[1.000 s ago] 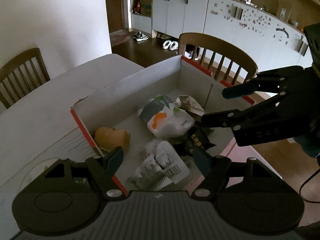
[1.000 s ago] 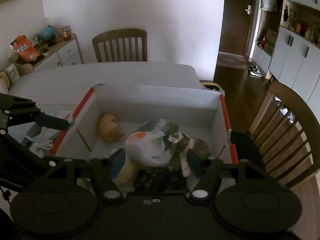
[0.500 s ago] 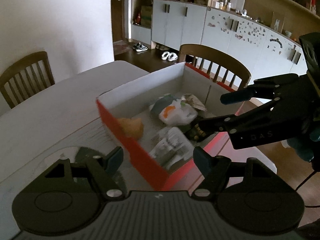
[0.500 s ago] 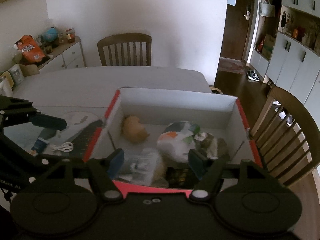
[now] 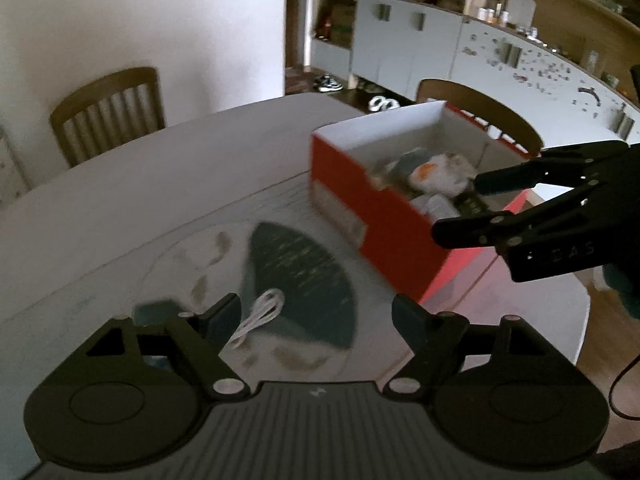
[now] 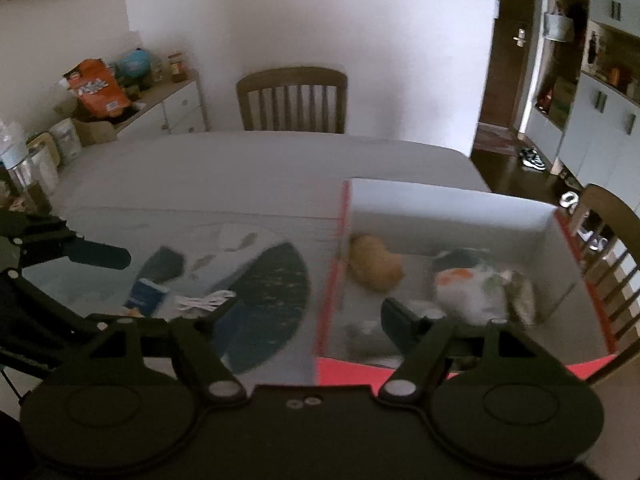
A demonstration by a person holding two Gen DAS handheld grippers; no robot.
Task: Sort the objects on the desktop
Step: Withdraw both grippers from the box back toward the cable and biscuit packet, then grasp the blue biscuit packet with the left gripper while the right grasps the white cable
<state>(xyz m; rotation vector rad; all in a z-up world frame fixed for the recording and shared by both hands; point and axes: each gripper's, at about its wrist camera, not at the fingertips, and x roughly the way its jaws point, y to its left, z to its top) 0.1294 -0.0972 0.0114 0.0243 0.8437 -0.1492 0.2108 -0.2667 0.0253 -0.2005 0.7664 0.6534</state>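
A red cardboard box (image 5: 380,220) with white inner walls (image 6: 440,200) stands on the table and holds a tan lump (image 6: 376,268), a white bag with an orange mark (image 6: 464,284) and several wrappers. Left of it lie a dark leaf-shaped mat (image 5: 300,276), a coiled white cable (image 5: 260,314) and a small blue pack (image 6: 146,298). My left gripper (image 5: 314,312) hangs over the mat beside the cable, its jaws opening with nothing between them. My right gripper (image 6: 310,312) hovers at the box's near left corner, its jaws opening and empty too; in the left wrist view it (image 5: 468,206) shows by the box's near end.
Wooden chairs stand at the far side (image 6: 292,100) and behind the box (image 5: 480,108). A sideboard (image 6: 160,108) with snack bags and jars is at the far left. White cabinets (image 5: 420,44) line the back wall. The table's rounded edge (image 5: 580,320) runs at the right.
Both grippers have pulled away from over the box toward the left, so the box now sits to the right. The mat, cable and blue pack have come into view. Both jaws stand slightly wider.
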